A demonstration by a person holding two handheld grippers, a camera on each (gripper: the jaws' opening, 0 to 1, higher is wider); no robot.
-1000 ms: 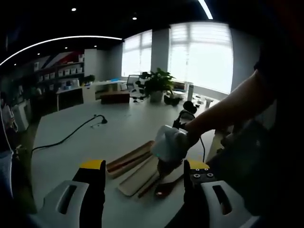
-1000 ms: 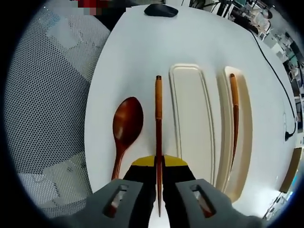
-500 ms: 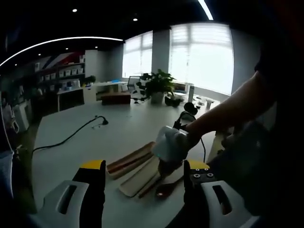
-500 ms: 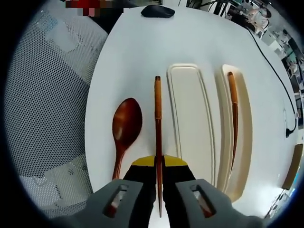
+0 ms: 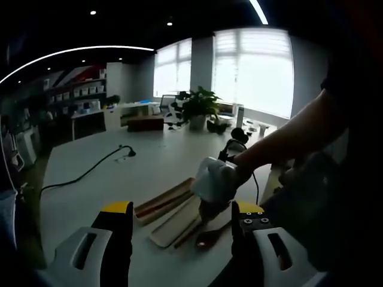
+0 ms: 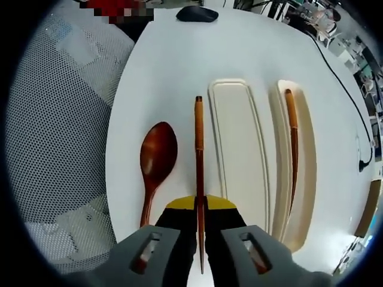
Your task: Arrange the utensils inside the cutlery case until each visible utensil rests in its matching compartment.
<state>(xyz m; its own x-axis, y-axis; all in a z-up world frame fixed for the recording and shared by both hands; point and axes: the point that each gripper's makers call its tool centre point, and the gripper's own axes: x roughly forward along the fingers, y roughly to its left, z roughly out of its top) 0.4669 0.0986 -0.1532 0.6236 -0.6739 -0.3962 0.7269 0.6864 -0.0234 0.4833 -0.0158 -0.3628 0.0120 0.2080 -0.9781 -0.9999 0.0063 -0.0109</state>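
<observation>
In the right gripper view my right gripper is shut on a dark wooden chopstick that points straight ahead over the white table. A wooden spoon lies just left of it. To its right lies an empty cream tray, then a second cream tray holding another chopstick. In the left gripper view my left gripper stands open above the table, with nothing between its jaws. Beyond it a gloved hand holds the right gripper over the trays and the spoon.
A black mouse sits at the table's far end, and a grey mesh chair stands beside the table's left edge. A black cable runs across the table, and a potted plant stands farther back.
The right gripper view has shifted very slightly; the chopstick stays clamped and the spoon and trays lie where they were. The left gripper has not moved.
</observation>
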